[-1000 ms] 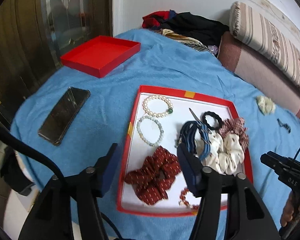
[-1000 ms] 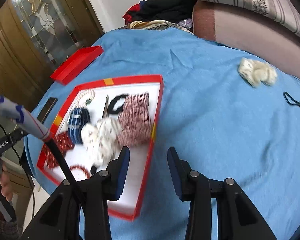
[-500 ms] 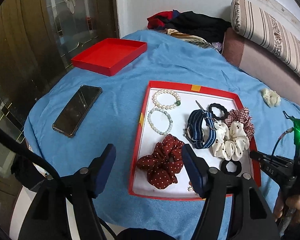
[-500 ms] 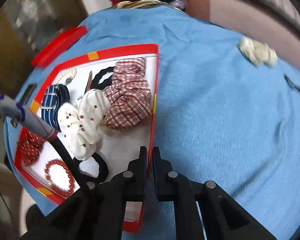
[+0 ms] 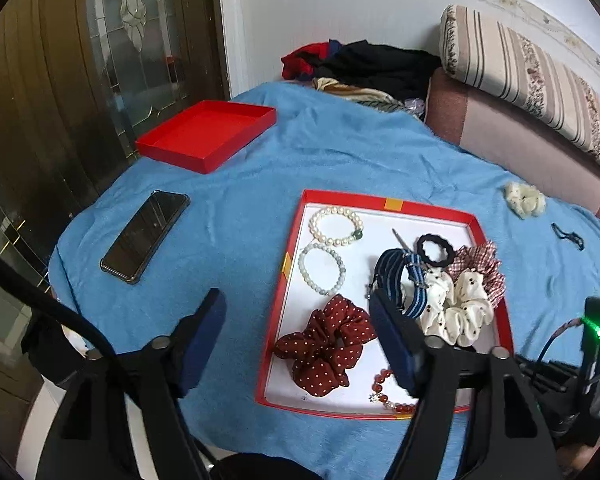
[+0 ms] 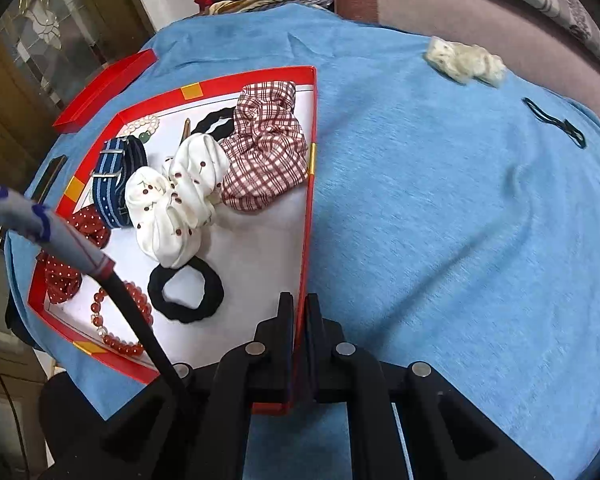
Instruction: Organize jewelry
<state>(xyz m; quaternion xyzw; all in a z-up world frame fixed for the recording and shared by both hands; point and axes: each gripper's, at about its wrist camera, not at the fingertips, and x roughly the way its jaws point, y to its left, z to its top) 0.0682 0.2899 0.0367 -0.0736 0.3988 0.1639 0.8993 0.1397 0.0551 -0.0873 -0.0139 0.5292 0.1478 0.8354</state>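
Observation:
A red tray [image 5: 384, 200] with a white floor lies on the blue cloth. It holds a pearl bracelet [image 5: 336, 226], a pale bead bracelet [image 5: 322, 270], a maroon dotted scrunchie [image 5: 328, 344], a navy striped strap [image 6: 118, 176], a white cherry scrunchie [image 6: 172, 208], a plaid scrunchie [image 6: 268, 152], a black hair tie [image 6: 186, 290] and a red bead bracelet [image 6: 120, 320]. My right gripper [image 6: 300, 320] is shut on the tray's right rim [image 6: 310, 184]. My left gripper [image 5: 296, 300] hovers over the tray's near left side, jaws opening, nothing between them.
A cream scrunchie [image 6: 464, 60] and a thin black hair tie [image 6: 554, 120] lie on the cloth right of the tray. A red lid [image 5: 208, 134] and a phone [image 5: 146, 236] lie to the left. Clothes [image 5: 364, 64] and a striped cushion [image 5: 532, 80] are behind.
The right gripper went from open to shut and sank onto the tray's right rim. The left gripper drew back and up from the tray, its jaws spreading wider.

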